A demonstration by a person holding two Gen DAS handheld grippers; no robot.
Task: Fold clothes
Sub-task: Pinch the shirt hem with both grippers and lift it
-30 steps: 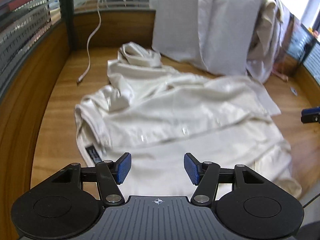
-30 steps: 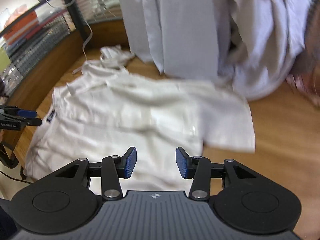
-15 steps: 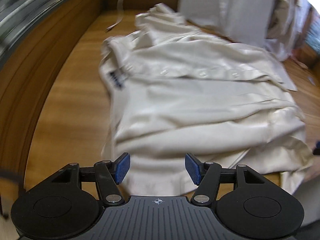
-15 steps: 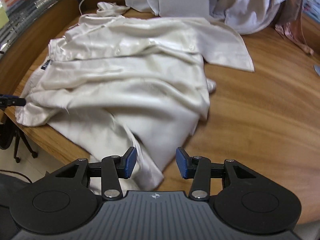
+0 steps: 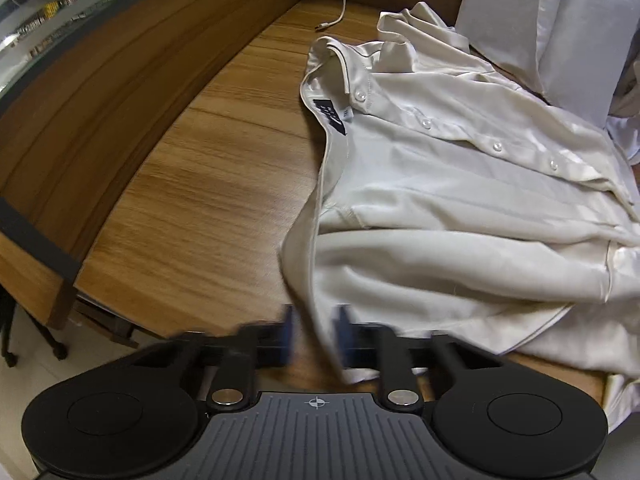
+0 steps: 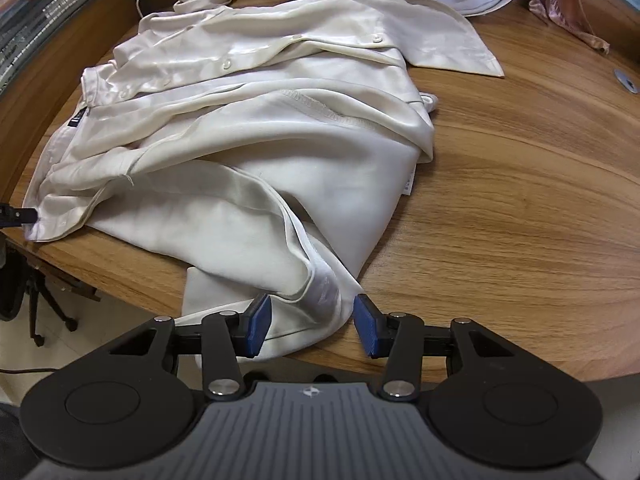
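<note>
1. Wooden table (image 5: 208, 200) is filling the left wrist view, with a raised wooden ledge curving along its far side and a white cable (image 5: 344, 4) trailing near the back; the cream shirt (image 5: 460, 184) is lying rumpled across the table, collar and dark label toward the back

2. Left gripper (image 5: 314, 338) is blurring as its jaws are closing, the shirt's near edge standing between the blue pads; I judge the pinch should take only that edge, so the layers beneath are not dragging along

3. Turning to the right wrist view, the shirt (image 6: 248, 120) is spreading over the table (image 6: 520, 184), its lower corner drooping past the front edge

4. Right gripper (image 6: 308, 326) is standing half open, pads either side of that corner fold without pressing it; easing slightly further over the cloth before closing would likely be giving a surer hold, matching the left
</note>
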